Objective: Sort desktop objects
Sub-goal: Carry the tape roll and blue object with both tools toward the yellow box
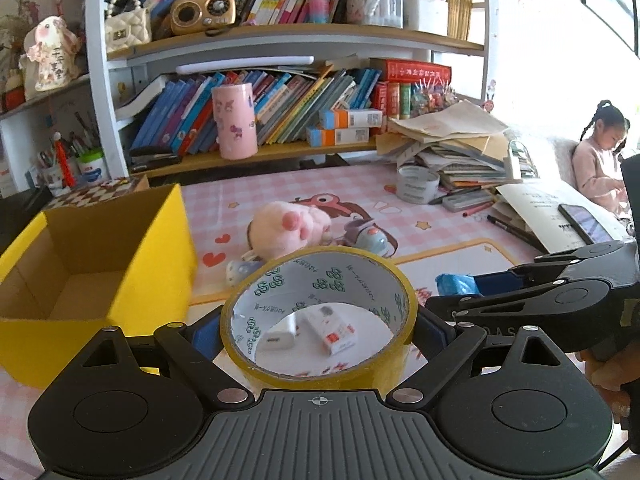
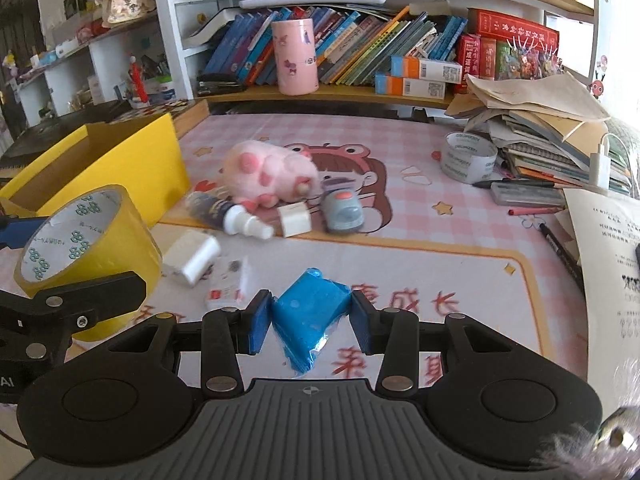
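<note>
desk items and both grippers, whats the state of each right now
yellow tape roll: held in the left gripper, off the desk
blue packet: pinched in the right gripper
yellow box: open on top, nothing seen inside
pink plush: lying on its side on the mat
spray bottle: lying flat
grey tape roll: flat on the mat

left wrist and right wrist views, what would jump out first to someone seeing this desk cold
The big roll of yellow tape clamped in the left gripper fills the left wrist view. The right gripper is shut on a bright blue packet above the pink cartoon desk mat. Behind them stand an open yellow box at the left and a pink plush toy mid-desk.
</note>
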A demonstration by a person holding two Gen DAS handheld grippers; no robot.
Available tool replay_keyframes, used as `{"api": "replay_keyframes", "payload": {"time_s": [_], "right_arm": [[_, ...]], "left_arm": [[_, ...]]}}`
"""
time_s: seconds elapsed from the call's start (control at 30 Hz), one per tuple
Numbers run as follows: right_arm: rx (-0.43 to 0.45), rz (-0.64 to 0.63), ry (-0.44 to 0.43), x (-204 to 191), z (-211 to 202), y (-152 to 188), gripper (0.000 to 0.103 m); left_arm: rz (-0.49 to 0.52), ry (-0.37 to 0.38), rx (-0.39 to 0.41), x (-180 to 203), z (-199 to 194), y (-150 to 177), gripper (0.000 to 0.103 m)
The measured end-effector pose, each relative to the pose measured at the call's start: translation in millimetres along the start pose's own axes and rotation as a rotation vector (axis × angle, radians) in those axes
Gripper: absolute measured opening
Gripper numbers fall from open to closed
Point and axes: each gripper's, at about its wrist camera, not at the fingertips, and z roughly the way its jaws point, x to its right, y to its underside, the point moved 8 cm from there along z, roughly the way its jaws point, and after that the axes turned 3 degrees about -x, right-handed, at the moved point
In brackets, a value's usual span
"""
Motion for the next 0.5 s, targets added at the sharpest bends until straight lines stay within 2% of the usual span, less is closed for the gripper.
{"api": "replay_keyframes", "payload": {"time_s": [0.27, 0.5], "right_arm": [[-0.017, 0.019, 0.024, -43.9, -8.8, 18.9, 0.039], [-0.050, -0.064, 0.006, -104.1, -14.3, 39.5, 0.039]], "left_arm": [[-0.016, 0.030, -0.011, -31.8, -33.0, 29.8, 0.094], [-0.036, 0.025, -0.022, -62.6, -61.5, 57.8, 0.094]]}}
